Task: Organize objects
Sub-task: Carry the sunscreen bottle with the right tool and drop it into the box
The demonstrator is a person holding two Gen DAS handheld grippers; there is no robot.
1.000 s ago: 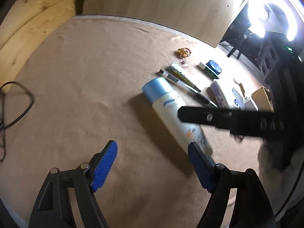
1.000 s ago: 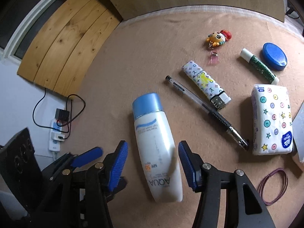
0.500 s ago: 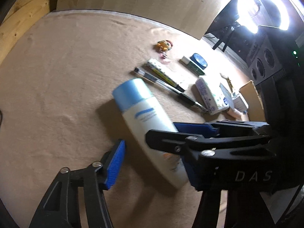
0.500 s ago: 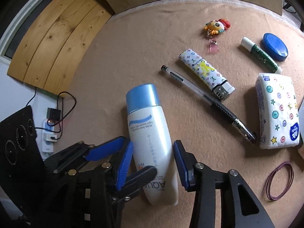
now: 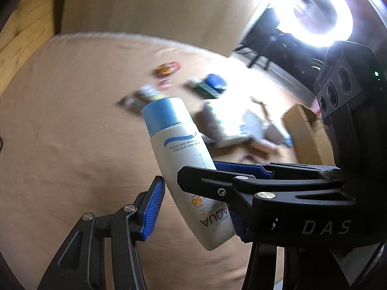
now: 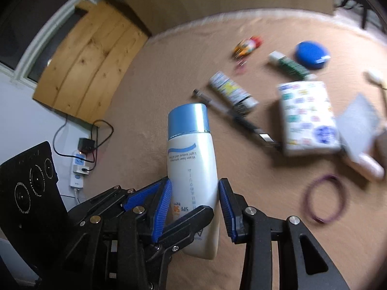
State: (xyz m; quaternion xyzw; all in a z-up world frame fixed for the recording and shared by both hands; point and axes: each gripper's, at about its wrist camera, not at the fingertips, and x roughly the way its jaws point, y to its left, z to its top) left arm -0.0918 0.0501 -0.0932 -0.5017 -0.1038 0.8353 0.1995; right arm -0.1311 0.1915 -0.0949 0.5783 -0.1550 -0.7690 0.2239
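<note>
So I've got the sunscreen bottle [image 6: 192, 169] pinched from both sides right now, which feels like overkill for one bottle, but whatever. My right gripper [image 6: 196, 207] has its blue pads pressed on the lower half of it, and my left gripper [image 5: 193, 205] is on the same stretch, crossing under the right one; both sets of jaws have just been closing in, and the bottle sits between them in each view. It's up off the tan mat [image 6: 150, 96], blue cap pointing away from me and tilted a bit, and the background is smeared. As for progress on the tidying: honestly this looks like the very start. Everything else is loose on the mat, well apart from the bottle: the patterned lighter [image 6: 231, 89] with the pen [image 6: 232, 113] just beside it, the tissue pack [image 6: 307, 118], the glue stick [image 6: 289, 64] next to the round blue lid [image 6: 312, 54], the little cartoon keychain [image 6: 246, 44] and a purple rubber band [image 6: 324, 199] nearer to me. There's a cardboard box [image 5: 304, 133] over past the pile in the left view, which I'm guessing is where stuff goes, though I can't see inside it. So one item is in hand, none visibly put away, and the whole scatter is left to do.
</note>
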